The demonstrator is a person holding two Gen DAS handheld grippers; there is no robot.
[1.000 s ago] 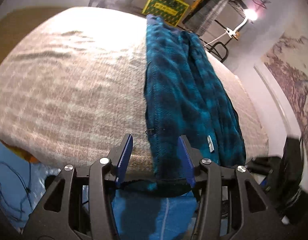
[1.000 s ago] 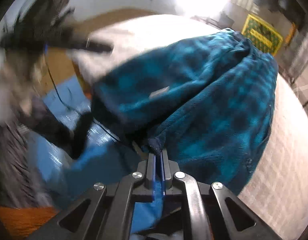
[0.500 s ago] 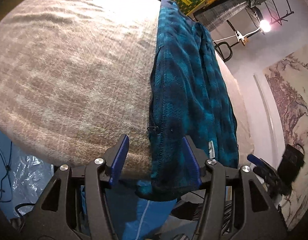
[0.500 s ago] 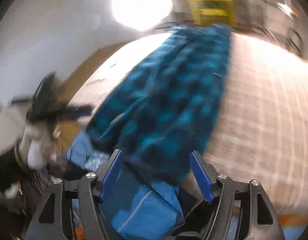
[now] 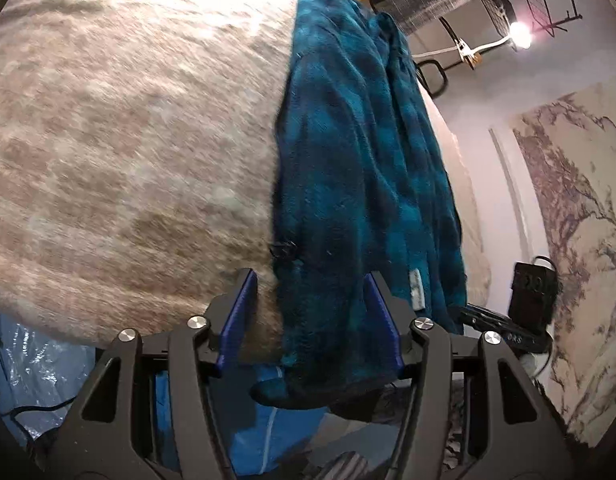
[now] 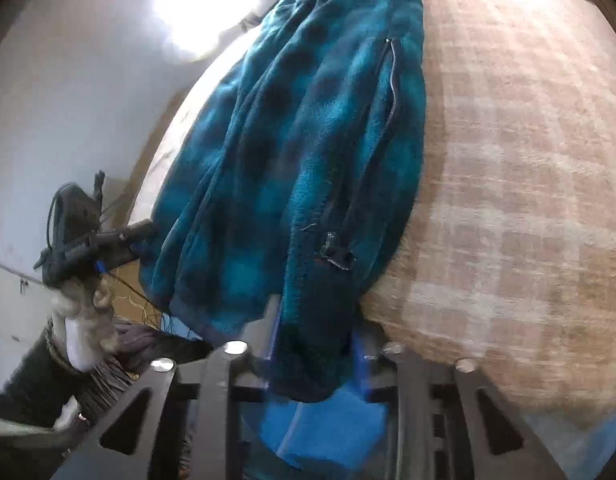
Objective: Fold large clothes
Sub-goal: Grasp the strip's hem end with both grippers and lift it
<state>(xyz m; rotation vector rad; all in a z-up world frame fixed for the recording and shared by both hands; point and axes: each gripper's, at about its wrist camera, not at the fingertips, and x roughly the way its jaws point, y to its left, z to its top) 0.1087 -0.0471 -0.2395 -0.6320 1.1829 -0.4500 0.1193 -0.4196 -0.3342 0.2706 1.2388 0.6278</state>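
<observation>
A teal and black checked fleece jacket (image 5: 360, 168) lies folded in a long strip on the beige checked bed cover (image 5: 127, 140), its hem hanging over the near edge. My left gripper (image 5: 312, 312) is open and straddles the hem's zipped edge: one pad over the cover, the other against the fleece. In the right wrist view the jacket (image 6: 299, 152) runs away from me. The jaws of my right gripper (image 6: 316, 340) are closing, and the pads press on the thick hem below the zipper pull (image 6: 336, 252).
A black bag (image 5: 532, 292) and a black tool (image 5: 488, 324) sit beyond the jacket's far side; the same bag (image 6: 75, 208) shows at the left. Blue plastic sheeting (image 5: 11, 348) covers the floor below the bed edge. Bright lamps glare at the back.
My left gripper came lower and closer to the hem, jaws slightly wider. My right gripper let go of the fabric, opened wide, rolled and swung across, and now closes on the hem by the zipper.
</observation>
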